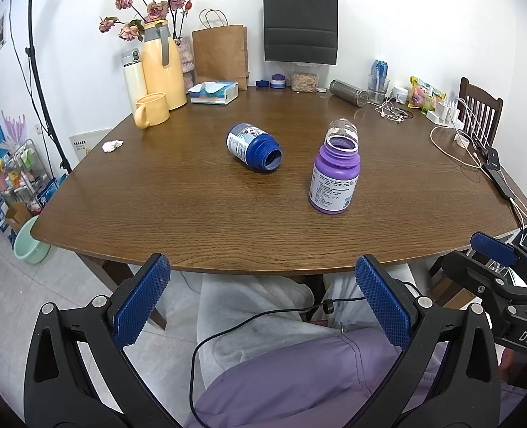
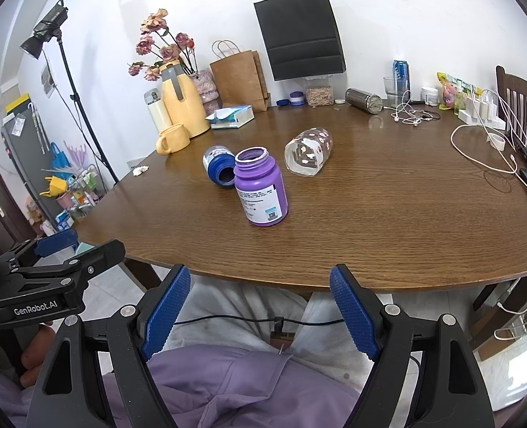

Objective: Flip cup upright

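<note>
Left gripper (image 1: 263, 299) and right gripper (image 2: 259, 308) hang over a lap short of the table (image 1: 156, 214) edge, both spread wide, holding nothing. Purple bottle (image 2: 261, 192) stands upright mid-table, mouth up. Blue bottle (image 1: 254, 147) lies on its side just beside it. Clear patterned cup (image 2: 309, 157) lies tipped behind, seemingly mouth toward camera.

Clear patterned cup (image 2: 308, 156) lies sideways on the table (image 2: 388, 221).
</note>
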Action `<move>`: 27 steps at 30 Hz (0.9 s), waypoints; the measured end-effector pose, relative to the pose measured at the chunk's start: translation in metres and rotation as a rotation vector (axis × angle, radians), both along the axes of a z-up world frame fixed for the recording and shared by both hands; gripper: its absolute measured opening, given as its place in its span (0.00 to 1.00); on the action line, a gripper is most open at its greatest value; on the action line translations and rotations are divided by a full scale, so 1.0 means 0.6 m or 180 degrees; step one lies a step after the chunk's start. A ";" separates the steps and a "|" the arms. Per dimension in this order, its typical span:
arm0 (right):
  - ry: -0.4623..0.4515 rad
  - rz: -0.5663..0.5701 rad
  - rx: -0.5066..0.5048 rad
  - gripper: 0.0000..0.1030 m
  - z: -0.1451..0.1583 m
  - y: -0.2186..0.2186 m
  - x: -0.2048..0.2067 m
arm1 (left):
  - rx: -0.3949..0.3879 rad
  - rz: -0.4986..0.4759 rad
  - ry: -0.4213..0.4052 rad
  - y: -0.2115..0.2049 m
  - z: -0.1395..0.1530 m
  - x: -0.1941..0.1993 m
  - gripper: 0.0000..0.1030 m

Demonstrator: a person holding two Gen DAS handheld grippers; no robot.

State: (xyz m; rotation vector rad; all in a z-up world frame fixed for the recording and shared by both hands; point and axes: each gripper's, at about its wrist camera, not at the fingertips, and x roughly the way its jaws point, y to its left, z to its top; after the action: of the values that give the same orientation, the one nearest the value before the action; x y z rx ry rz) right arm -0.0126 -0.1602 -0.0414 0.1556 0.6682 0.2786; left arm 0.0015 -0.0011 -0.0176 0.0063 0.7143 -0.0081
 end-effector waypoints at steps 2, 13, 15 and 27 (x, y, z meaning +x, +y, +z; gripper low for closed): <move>0.0002 0.0001 0.0004 0.82 0.000 0.000 0.000 | -0.0001 -0.0001 -0.0001 0.000 -0.001 -0.001 1.00; 0.0002 -0.0004 -0.0001 0.82 0.000 -0.001 0.001 | -0.0002 -0.0033 -0.0017 0.000 -0.003 -0.001 1.00; 0.0005 -0.0004 0.0001 0.82 -0.001 -0.001 0.001 | -0.0003 -0.0032 -0.0013 0.000 -0.003 -0.002 1.00; -0.0017 -0.0035 -0.0036 0.82 -0.002 0.000 -0.002 | -0.0009 -0.0025 0.0006 0.001 0.000 -0.002 1.00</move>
State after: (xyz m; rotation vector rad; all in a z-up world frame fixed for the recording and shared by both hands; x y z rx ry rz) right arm -0.0135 -0.1601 -0.0428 0.1475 0.6634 0.2646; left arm 0.0003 -0.0007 -0.0177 0.0064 0.7161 -0.0166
